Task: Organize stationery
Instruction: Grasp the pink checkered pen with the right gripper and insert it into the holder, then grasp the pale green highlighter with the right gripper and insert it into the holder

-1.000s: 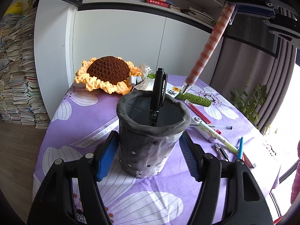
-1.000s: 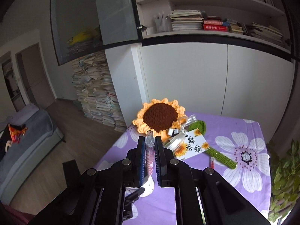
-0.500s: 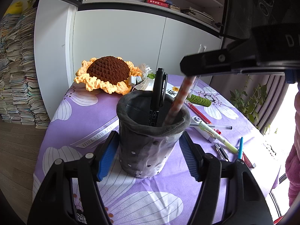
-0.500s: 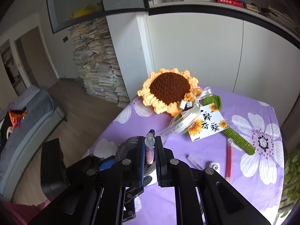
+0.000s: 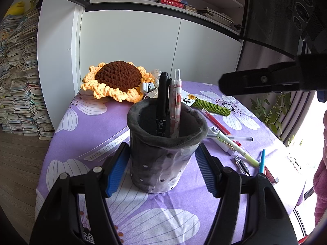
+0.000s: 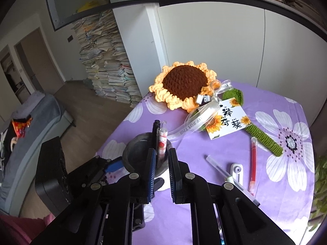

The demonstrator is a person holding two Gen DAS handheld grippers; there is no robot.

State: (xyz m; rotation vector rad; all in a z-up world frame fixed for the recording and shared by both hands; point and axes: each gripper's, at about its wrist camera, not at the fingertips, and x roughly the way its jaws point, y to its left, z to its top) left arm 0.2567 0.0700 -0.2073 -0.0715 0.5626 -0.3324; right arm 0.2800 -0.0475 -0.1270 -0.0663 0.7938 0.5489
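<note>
two pens (image 5: 168,104) stand in the grey pen pot (image 5: 163,153), gripped by the left gripper (image 5: 161,163). the right gripper (image 6: 161,174) gapes empty. several pens (image 5: 235,145) remain loose on the table.

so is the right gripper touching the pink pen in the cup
Apart. The left wrist view shows the right gripper off to the side of the pink pen, with wall showing between.
</note>
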